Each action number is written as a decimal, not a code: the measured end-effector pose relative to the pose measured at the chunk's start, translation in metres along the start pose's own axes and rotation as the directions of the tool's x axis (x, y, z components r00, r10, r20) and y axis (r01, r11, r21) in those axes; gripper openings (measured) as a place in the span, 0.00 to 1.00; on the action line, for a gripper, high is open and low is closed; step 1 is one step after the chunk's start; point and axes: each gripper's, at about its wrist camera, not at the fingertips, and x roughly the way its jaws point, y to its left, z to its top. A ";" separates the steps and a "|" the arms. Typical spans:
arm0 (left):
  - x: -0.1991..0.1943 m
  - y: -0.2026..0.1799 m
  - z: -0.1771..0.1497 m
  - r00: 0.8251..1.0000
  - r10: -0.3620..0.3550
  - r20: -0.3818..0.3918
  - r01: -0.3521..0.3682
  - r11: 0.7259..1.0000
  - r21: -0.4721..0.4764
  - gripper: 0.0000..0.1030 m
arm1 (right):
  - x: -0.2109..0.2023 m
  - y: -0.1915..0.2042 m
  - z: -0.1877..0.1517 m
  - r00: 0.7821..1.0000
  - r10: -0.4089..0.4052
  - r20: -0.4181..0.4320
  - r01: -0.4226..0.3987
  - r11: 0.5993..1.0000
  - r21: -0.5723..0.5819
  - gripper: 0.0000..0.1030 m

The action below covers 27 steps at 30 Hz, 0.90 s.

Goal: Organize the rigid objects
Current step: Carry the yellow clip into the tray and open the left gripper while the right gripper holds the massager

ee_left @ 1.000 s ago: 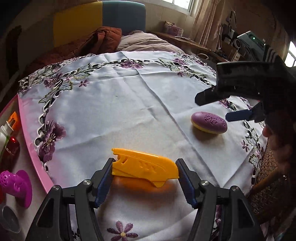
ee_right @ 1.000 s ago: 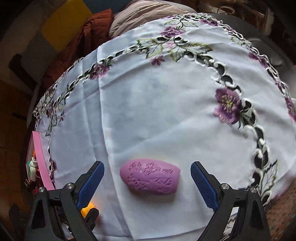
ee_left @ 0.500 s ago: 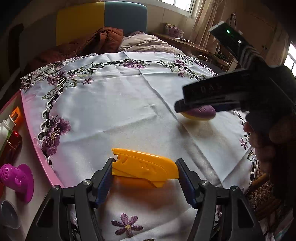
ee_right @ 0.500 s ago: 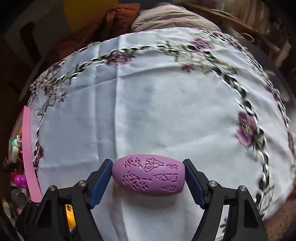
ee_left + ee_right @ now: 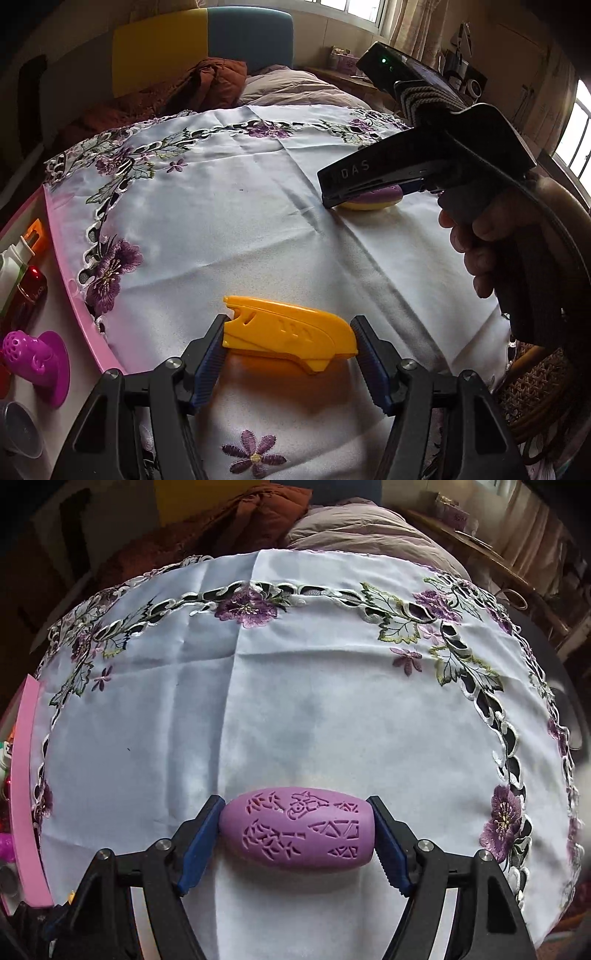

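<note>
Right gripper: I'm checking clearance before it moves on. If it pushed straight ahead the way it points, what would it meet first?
The purple oval case, already clamped between the right gripper pads; just beyond it, probably the white embroidered tablecloth it rests on.

white embroidered tablecloth [image 5: 295, 701] over a table, bearing two small things

covered with purple flower and leaf stitching round the border; creased across the middle. yellow plastic piece [image 5: 288, 338] near the front edge, purple oval case [image 5: 295, 830] well apart from it; pink tray [image 5: 70, 273] just beside the cloth's left edge.
</note>
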 end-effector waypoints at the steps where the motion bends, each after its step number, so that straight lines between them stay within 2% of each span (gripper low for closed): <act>1: 0.000 0.000 0.000 1.000 0.006 0.002 -0.006 1.000 0.002 0.65 | 0.000 -0.001 0.000 1.000 0.004 0.001 -0.004 1.000 0.004 0.75; 16: -0.007 0.000 -0.001 1.000 0.019 0.000 -0.019 1.000 -0.014 0.65 | 0.001 0.008 -0.003 1.000 -0.006 0.017 0.007 0.999 -0.038 0.75; 27: -0.057 0.002 0.011 0.993 0.013 0.114 -0.008 0.999 -0.044 0.65 | -0.001 0.010 -0.004 1.000 -0.013 0.024 0.014 0.998 -0.055 0.74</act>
